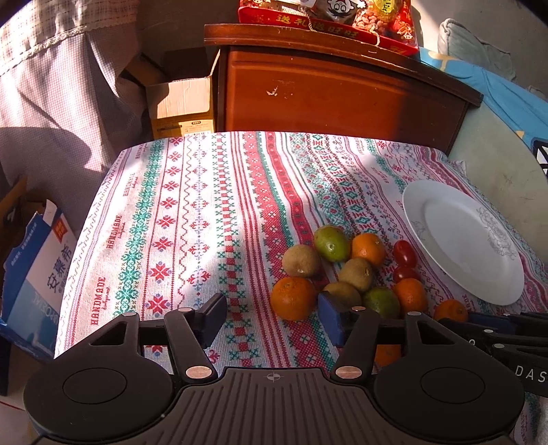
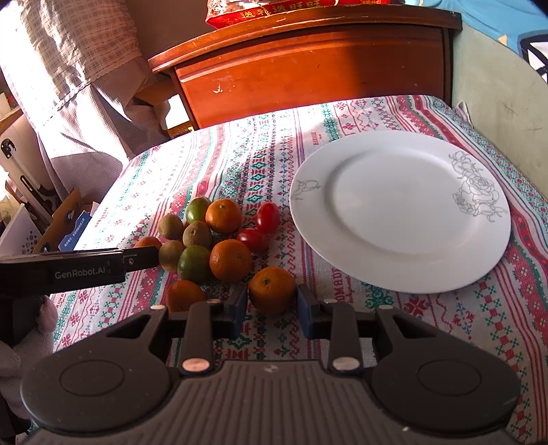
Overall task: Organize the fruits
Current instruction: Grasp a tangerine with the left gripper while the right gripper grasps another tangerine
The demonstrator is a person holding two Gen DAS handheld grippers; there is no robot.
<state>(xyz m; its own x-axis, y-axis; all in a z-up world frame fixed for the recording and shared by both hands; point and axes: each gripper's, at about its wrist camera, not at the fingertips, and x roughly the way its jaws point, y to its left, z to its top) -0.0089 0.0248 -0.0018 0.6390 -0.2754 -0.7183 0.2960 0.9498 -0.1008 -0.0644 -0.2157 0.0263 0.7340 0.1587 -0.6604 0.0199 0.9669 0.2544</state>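
Note:
A pile of fruit lies on the patterned tablecloth: oranges (image 2: 230, 260), green limes (image 2: 194, 263), brown kiwis (image 2: 197, 233) and red tomatoes (image 2: 268, 215). A white plate (image 2: 400, 212) sits to its right, bare. My right gripper (image 2: 272, 309) has its pads on both sides of one orange (image 2: 271, 289) at the pile's near edge, resting on the cloth. My left gripper (image 1: 270, 320) is open and empty, left of the pile, near an orange (image 1: 293, 297). The plate (image 1: 462, 239) shows at right in the left wrist view.
A wooden cabinet (image 2: 308, 65) stands behind the table with a red gift box (image 1: 328, 20) on top. A cardboard box (image 1: 181, 102) and a blue carton (image 1: 37, 274) sit on the floor at left. A checked curtain (image 2: 75, 68) hangs at left.

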